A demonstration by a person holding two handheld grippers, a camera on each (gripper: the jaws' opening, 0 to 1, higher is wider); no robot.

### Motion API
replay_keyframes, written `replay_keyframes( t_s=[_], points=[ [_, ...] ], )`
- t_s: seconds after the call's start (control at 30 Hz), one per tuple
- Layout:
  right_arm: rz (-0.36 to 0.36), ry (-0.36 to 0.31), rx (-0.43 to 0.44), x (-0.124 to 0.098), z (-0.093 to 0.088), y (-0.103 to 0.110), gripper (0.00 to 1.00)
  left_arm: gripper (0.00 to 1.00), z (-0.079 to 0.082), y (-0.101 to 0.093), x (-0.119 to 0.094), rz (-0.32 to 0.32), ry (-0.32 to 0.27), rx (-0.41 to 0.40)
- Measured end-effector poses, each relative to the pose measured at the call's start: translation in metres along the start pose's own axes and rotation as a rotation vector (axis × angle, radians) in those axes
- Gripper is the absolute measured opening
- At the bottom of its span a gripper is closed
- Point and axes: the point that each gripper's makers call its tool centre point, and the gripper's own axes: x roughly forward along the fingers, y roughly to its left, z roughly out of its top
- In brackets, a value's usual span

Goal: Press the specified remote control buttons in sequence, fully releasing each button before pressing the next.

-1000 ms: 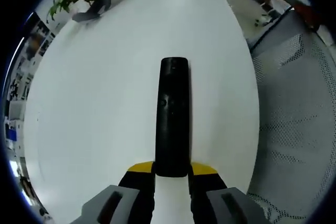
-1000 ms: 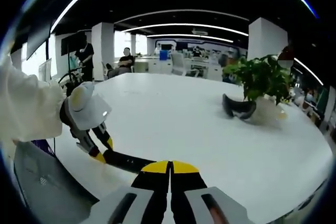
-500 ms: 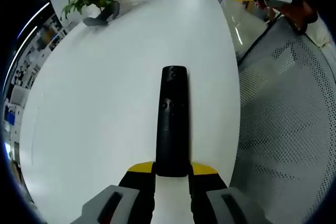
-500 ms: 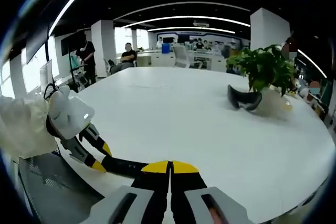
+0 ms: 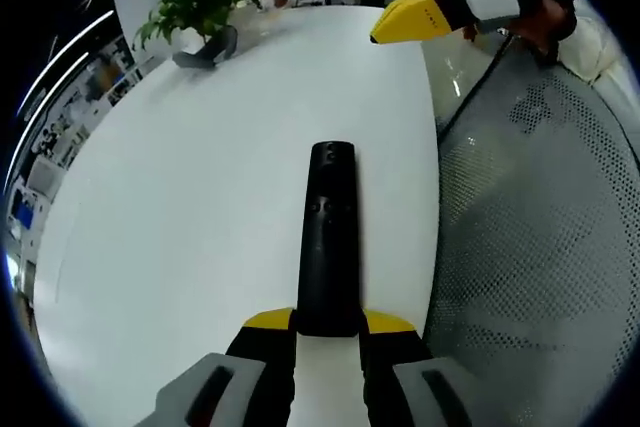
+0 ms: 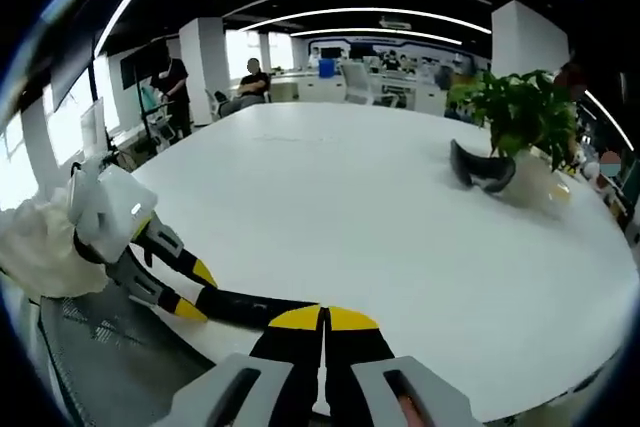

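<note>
Between the yellow tips of the left hand-held gripper [image 5: 328, 325], the black remote [image 5: 328, 237] stays pinched above the white worktop [image 5: 200, 177], while the right hand-held gripper [image 5: 392, 27], pressed together, has drawn nearer, likely approaching a button press.

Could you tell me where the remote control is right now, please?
The black remote control is clamped by its near end in the left tool, pointing out over the white table. In the right gripper view it lies low at left, near the table's edge, beside a mesh chair.
</note>
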Motion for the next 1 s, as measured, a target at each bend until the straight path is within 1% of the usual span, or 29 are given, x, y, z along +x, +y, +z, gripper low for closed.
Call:
replay_keyframes(
  t_s=[0.13, 0.2, 0.27, 0.43, 0.53, 0.73, 1.0],
  points=[
    [-0.014, 0.015, -0.001, 0.001, -0.003, -0.003, 0.0, 0.23, 0.0, -0.008, -0.001, 0.008, -0.063, -0.021],
    [-0.015, 0.027, 0.013, 0.002, -0.005, -0.004, 0.0, 0.23, 0.0, -0.012, -0.001, 0.003, -0.079, -0.016],
    [-0.022, 0.054, 0.021, 0.005, -0.01, -0.006, 0.0, 0.23, 0.0, -0.016, -0.002, 0.002, -0.092, -0.005],
    [-0.023, 0.123, 0.04, 0.01, -0.021, -0.007, 0.0, 0.23, 0.001, -0.017, -0.002, 0.013, -0.102, -0.019],
    [-0.02, 0.138, 0.042, 0.01, -0.024, -0.006, 0.0, 0.23, 0.0, -0.017, -0.002, 0.019, -0.113, -0.024],
    [-0.032, 0.177, 0.035, 0.011, -0.031, -0.008, 0.0, 0.23, 0.0, -0.019, -0.003, 0.038, -0.165, -0.042],
    [-0.021, 0.208, 0.029, 0.013, -0.035, -0.006, 0.0, 0.23, 0.001, -0.017, -0.003, 0.036, -0.172, -0.04]
  ],
)
